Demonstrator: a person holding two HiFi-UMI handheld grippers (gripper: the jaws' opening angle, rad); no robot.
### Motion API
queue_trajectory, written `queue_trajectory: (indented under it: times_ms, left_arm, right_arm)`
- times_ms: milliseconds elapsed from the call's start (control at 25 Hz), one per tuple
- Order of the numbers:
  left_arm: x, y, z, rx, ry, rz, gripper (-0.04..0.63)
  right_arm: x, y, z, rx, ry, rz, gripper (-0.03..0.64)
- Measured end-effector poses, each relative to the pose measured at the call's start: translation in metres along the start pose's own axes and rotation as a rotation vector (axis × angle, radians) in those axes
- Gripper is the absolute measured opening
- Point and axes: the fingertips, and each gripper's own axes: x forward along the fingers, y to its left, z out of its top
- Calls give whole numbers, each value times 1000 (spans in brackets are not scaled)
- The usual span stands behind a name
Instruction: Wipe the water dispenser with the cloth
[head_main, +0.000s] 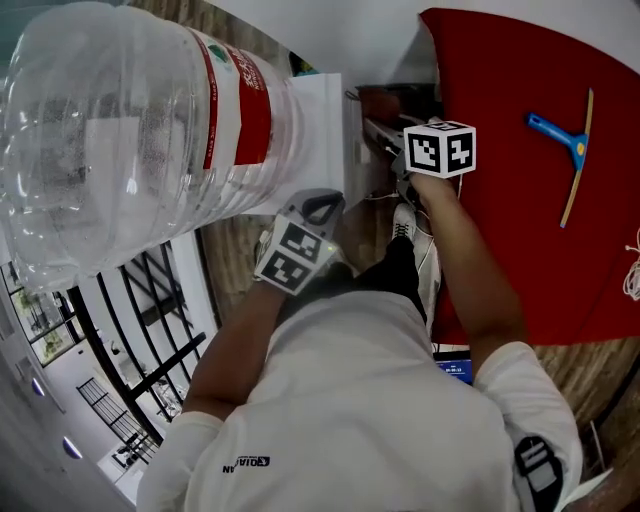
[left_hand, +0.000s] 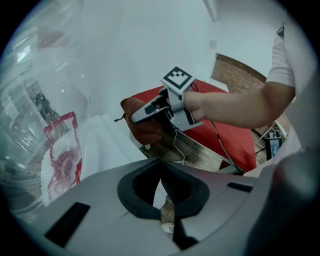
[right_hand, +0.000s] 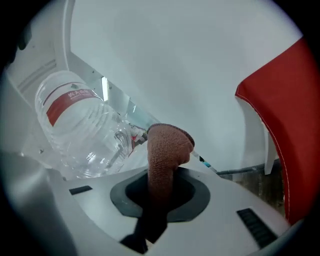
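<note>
Pinching a brown cloth (right_hand: 167, 150) tight in the right gripper (right_hand: 159, 186), with its soft end sticking up past the jaws. Holding that cloth right up by the side of the white water dispenser (head_main: 322, 120), near the big clear bottle (head_main: 130, 130) with the red label. Carrying nothing in the left gripper (left_hand: 161, 172), jaws almost pressed together, close to the dispenser too. Off to the right, a red cover (head_main: 520, 200) with a blue wiper (head_main: 568, 150) lying on it.
</note>
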Motion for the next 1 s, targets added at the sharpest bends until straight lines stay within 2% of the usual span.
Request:
queue_trajectory:
  times_ms: [160,400,720,1000]
  left_arm:
    - [3,2,-1,48,31,21,-11]
    - [2,7,1,45,31,26,-11]
    - [-1,14,-3,1,29,22,-11]
    - [-5,19,-11,-25,40,31,-11]
  right_arm:
    - [15,6,11,57,41,16,55]
    - [26,6,9,71,68,12,55]
    - [52,-43,-12,85,117,-51,55]
    - [82,-106,-57,138,191,-132,55]
